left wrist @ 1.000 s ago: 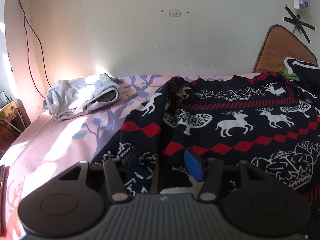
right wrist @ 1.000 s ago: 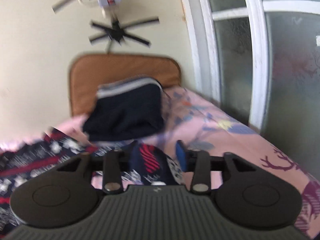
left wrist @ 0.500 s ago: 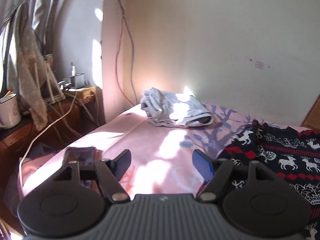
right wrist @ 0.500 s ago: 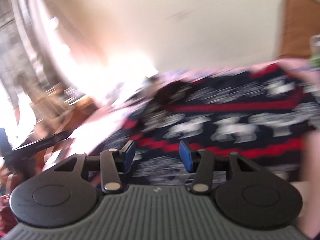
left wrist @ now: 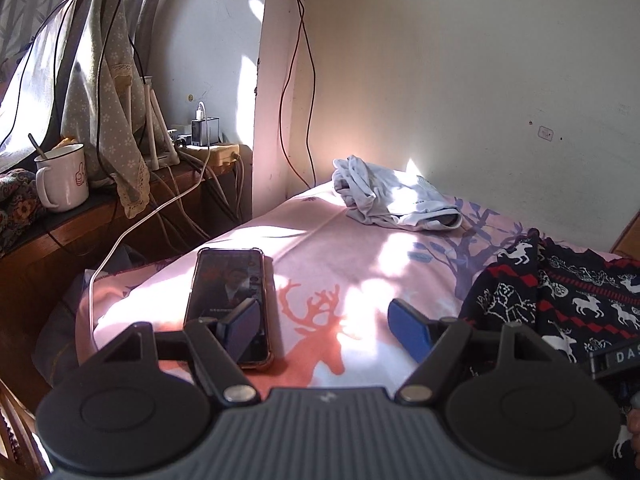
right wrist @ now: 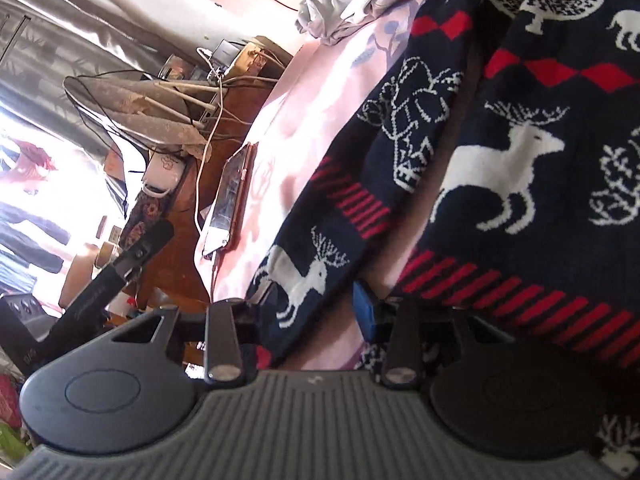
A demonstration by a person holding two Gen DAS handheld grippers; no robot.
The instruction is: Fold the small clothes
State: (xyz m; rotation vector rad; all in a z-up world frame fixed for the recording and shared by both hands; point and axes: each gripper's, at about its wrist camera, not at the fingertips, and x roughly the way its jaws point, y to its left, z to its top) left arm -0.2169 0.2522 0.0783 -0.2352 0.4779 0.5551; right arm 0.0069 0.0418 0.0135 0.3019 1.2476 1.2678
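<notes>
swung off the reindeer sweater [left wrist: 568, 296] since the earlier frame, the left claw [left wrist: 326, 330] is hovering spread and empty over the bed [left wrist: 336, 248] by a phone [left wrist: 230, 296], while the right claw [right wrist: 316, 304] is closing around the sweater's sleeve cuff [right wrist: 304, 276].

both wrist views, low, share the bed [left wrist: 320, 248].
</notes>
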